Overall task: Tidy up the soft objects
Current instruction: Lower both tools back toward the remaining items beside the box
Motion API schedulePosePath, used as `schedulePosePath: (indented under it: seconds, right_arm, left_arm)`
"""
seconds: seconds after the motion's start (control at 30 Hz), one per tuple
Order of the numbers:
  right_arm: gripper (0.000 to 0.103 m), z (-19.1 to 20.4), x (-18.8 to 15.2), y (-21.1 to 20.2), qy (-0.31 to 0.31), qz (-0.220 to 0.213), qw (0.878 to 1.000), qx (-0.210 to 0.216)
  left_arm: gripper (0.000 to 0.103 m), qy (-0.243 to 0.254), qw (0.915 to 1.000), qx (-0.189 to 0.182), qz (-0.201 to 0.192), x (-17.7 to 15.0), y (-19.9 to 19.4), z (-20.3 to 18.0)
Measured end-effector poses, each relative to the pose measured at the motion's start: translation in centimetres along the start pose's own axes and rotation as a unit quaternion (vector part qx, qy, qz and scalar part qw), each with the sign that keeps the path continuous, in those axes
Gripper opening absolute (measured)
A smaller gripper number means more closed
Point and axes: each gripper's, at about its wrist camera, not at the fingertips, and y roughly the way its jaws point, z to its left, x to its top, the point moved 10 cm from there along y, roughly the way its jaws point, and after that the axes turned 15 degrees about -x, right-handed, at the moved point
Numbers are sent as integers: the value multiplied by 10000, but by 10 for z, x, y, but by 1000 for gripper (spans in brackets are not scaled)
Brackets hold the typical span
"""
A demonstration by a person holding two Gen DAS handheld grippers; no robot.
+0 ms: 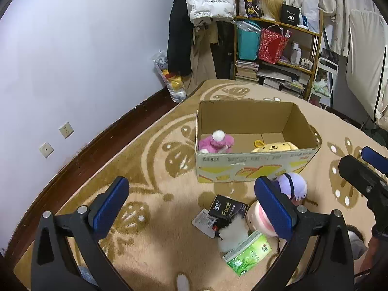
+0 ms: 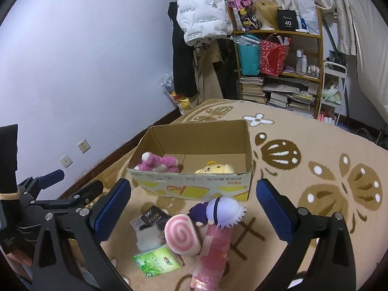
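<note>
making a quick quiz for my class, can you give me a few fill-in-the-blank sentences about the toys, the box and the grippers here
1. The pink plush and the yellow plush lie inside the ____ box.
2. The tissue pack nearest the camera is ____ in colour.
3. The pink swirl cushion lies on the ____, outside the box.
4. Both the left gripper and the right gripper have their jaws ____.

Missing words: cardboard; green; carpet; open
</note>
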Motion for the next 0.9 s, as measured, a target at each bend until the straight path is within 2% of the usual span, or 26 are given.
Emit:
schedulePosePath:
  seconds: [0.43, 0.9]
  right_arm:
    - [103, -4, -28, 23, 115, 414, 9991, 9]
    - [103, -7, -63, 67, 268, 1208, 9923, 53]
  left_arm:
    - [102, -88, 9983, 56, 566, -26, 35, 5]
    - [102, -331, 9921, -67, 1209, -47, 79, 13]
